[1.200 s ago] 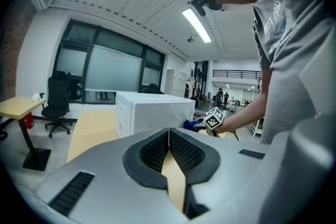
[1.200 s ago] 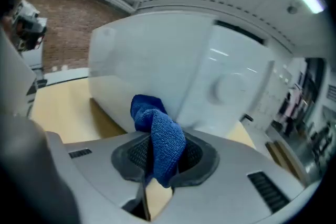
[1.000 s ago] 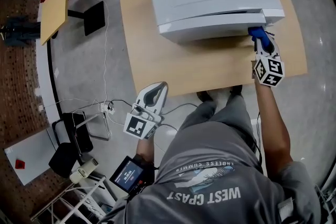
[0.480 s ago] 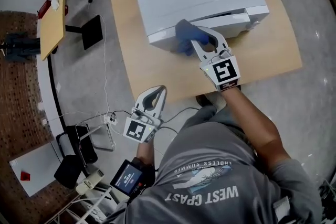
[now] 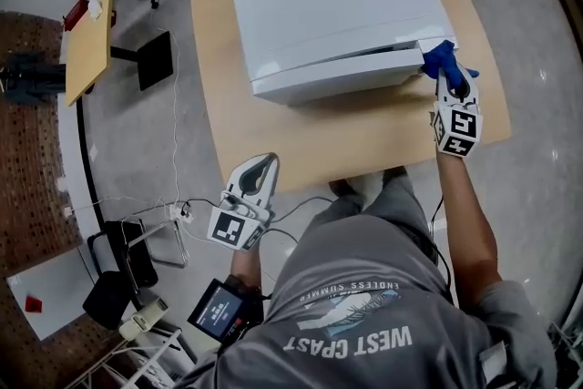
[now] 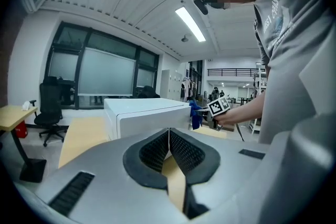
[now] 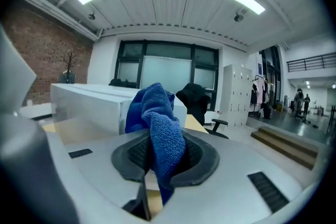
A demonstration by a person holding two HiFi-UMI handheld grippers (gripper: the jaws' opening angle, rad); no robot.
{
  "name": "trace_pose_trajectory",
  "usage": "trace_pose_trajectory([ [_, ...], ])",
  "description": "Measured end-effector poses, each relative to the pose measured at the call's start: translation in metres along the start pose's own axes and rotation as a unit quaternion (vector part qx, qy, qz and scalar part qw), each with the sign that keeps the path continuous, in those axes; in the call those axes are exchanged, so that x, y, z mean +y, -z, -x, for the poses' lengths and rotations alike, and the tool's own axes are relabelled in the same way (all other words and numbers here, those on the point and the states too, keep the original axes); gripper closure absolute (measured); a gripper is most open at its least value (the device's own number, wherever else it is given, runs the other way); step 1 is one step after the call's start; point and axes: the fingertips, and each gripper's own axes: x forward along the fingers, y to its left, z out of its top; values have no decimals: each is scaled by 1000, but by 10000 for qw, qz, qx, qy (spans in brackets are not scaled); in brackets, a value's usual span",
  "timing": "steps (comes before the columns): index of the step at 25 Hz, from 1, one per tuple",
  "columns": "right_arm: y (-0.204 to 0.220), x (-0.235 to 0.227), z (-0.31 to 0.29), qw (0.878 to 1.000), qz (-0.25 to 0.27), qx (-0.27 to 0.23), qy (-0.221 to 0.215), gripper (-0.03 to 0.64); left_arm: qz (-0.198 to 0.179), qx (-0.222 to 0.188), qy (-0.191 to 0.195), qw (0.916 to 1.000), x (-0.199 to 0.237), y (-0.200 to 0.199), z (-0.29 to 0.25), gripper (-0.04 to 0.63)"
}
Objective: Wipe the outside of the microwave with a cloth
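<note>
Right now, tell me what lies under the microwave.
The microwave stands on the wooden table. The tabletop directly beneath it is covered, so anything there is hidden.

The microwave (image 5: 332, 9) stands on the table (image 5: 301, 137), toward its far side. The cloth (image 5: 439, 59) is at the microwave's front right corner, in the right gripper (image 5: 446, 76) just before that corner. The left gripper (image 5: 262, 163) is well before the microwave, past the table's near edge. 1 small desk (image 5: 88, 36) stands far left of the microwave.
</note>
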Motion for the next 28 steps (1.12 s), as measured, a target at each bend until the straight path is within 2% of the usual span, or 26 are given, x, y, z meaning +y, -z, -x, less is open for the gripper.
trace_pose_trajectory([
  [2, 12, 5, -1, 9982, -544, -236, -95, 541, -28, 52, -7, 10000, -1, -2, -17, 572],
  [3, 26, 6, -2, 9954, -922, -198, -149, 541, -48, 76, -3, 10000, -3, -3, -26, 572],
  [5, 78, 13, -6, 9840, -1689, 434, -357, 540, -55, 106, -11, 9999, -8, -8, -45, 572],
  [6, 107, 20, -9, 9740, -2038, 839, -534, 540, -57, 117, -17, 9999, -12, -12, -53, 572],
  [8, 144, 32, -15, 9462, -2813, 1294, -943, 540, -93, 160, -2, 9998, -19, -22, -72, 572],
  [10, 149, 32, -23, 9074, -3801, 1313, -1217, 540, -124, 181, 24, 9998, -25, -29, -91, 572],
  [12, 144, 32, -30, 8725, -4450, 1432, -1423, 540, -136, 195, 10, 9997, -30, -33, -108, 572],
  [13, 140, 32, -29, 8611, -4604, 1513, -1537, 540, -131, 205, -3, 9997, -33, -34, -116, 572],
  [14, 131, 31, -25, 8546, -4676, 1515, -1674, 540, -125, 207, -13, 9997, -36, -36, -124, 572],
  [15, 117, 26, -21, 8541, -4659, 1420, -1825, 540, -125, 195, -17, 9997, -39, -40, -133, 572],
  [16, 99, 19, -17, 8605, -4524, 1273, -1964, 540, -136, 172, -16, 9998, -42, -43, -141, 572],
  [17, 81, 10, -14, 8736, -4251, 1130, -2081, 540, -155, 147, -16, 9998, -46, -47, -149, 572],
  [18, 62, 1, -11, 8913, -3838, 984, -2206, 540, -179, 127, -21, 9998, -49, -50, -156, 572],
  [20, 14, -9, -1, 9259, -2640, 442, -2667, 540, -224, 95, -49, 9997, -57, -55, -167, 572],
  [21, -14, -10, 3, 9350, -1938, 50, -2969, 540, -243, 75, -72, 9997, -60, -57, -172, 572],
  [23, -62, -9, 5, 9357, -741, -655, -3385, 540, -276, 44, -144, 9995, -64, -62, -179, 572],
  [24, -76, -11, -1, 9343, -408, -876, -3432, 541, -293, 35, -193, 9994, -66, -64, -182, 572],
  [26, -85, -23, -27, 9350, -416, -951, -3391, 540, -338, 12, -310, 9989, -70, -70, -186, 572],
  [28, -73, -29, -58, 9304, -968, -524, -3497, 540, -414, -22, -452, 9981, -71, -79, -187, 572],
])
